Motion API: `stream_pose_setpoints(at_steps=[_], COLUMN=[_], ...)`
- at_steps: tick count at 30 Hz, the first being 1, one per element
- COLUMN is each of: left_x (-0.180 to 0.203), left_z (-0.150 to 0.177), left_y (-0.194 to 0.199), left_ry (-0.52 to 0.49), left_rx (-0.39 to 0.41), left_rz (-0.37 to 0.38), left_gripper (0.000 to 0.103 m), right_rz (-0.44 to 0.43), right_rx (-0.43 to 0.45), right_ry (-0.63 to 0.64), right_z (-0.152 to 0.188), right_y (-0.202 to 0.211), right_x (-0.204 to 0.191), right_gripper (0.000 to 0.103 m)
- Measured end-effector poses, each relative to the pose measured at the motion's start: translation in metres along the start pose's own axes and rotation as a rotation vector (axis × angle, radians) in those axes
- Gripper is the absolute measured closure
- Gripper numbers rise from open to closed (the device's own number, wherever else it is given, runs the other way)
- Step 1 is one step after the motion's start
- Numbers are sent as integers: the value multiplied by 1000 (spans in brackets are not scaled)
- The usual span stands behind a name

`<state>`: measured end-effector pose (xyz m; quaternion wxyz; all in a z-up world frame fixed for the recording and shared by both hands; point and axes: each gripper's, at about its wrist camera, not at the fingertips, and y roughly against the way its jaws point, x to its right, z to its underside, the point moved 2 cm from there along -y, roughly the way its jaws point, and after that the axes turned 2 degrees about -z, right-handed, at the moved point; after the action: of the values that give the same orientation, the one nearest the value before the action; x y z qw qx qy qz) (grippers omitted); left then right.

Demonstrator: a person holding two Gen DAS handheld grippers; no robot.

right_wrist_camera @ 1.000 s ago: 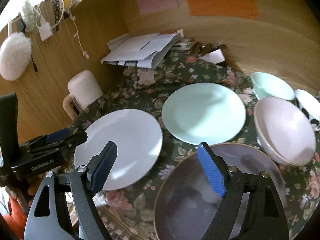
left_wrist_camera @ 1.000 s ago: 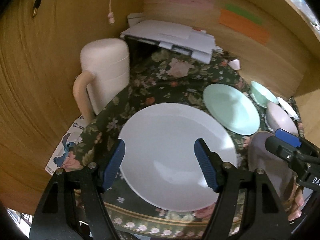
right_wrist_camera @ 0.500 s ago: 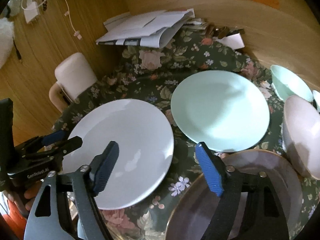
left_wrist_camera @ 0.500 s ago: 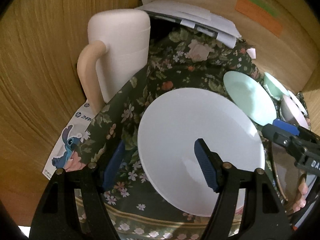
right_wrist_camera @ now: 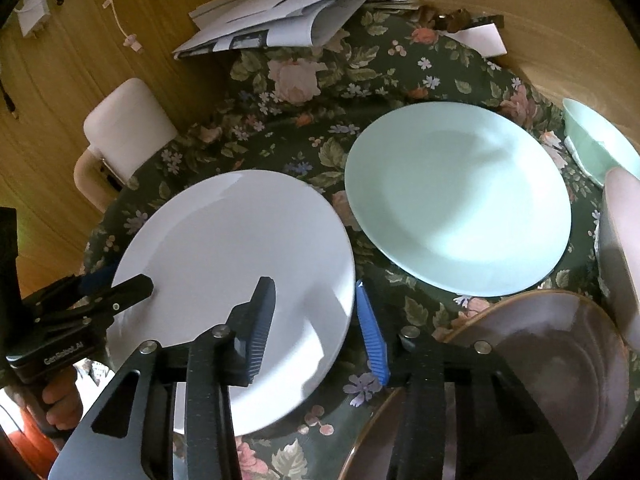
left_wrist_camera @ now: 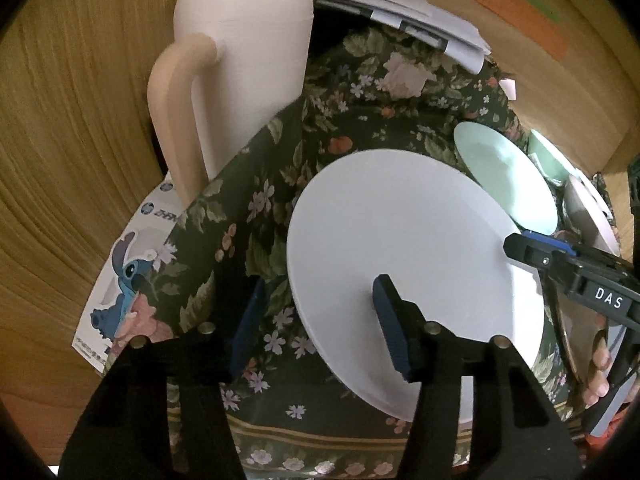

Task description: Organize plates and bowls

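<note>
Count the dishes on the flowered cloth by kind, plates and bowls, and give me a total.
Plates: 3, namely round white plate, round mint-green plate, gold-rimmed mauve plate.
Bowls: 2, namely mint-green bowl, pale pink bowl.
Total: 5 dishes.

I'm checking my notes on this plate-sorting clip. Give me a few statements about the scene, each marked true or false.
1. Both grippers straddle opposite edges of the white plate. True.
2. The green plate is stacked on the white plate. False: it lies beside it on the floral cloth.
3. A green bowl sits beyond the green plate. True.
4. The left gripper carries a mug. False: its jaws are open, and the mug stands at the wall.
</note>
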<state>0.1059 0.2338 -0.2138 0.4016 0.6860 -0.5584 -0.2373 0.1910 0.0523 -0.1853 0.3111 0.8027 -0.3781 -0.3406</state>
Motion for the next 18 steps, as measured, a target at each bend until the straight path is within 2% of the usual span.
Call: stream_pose_setpoints(at_steps=[9, 18], left_x=[7, 9], left_z=[0, 0], left_y=[-5, -7], left_ry=[-20, -24], left_rx=[-17, -17], left_rz=[38, 52], left_gripper=[54, 55], right_rz=[0, -3], right_rx=[-48, -36], right_ry=[2, 4], right_z=[-1, -1], right_y=[-11, -11], right_x=[-3, -3], right_gripper=[65, 68])
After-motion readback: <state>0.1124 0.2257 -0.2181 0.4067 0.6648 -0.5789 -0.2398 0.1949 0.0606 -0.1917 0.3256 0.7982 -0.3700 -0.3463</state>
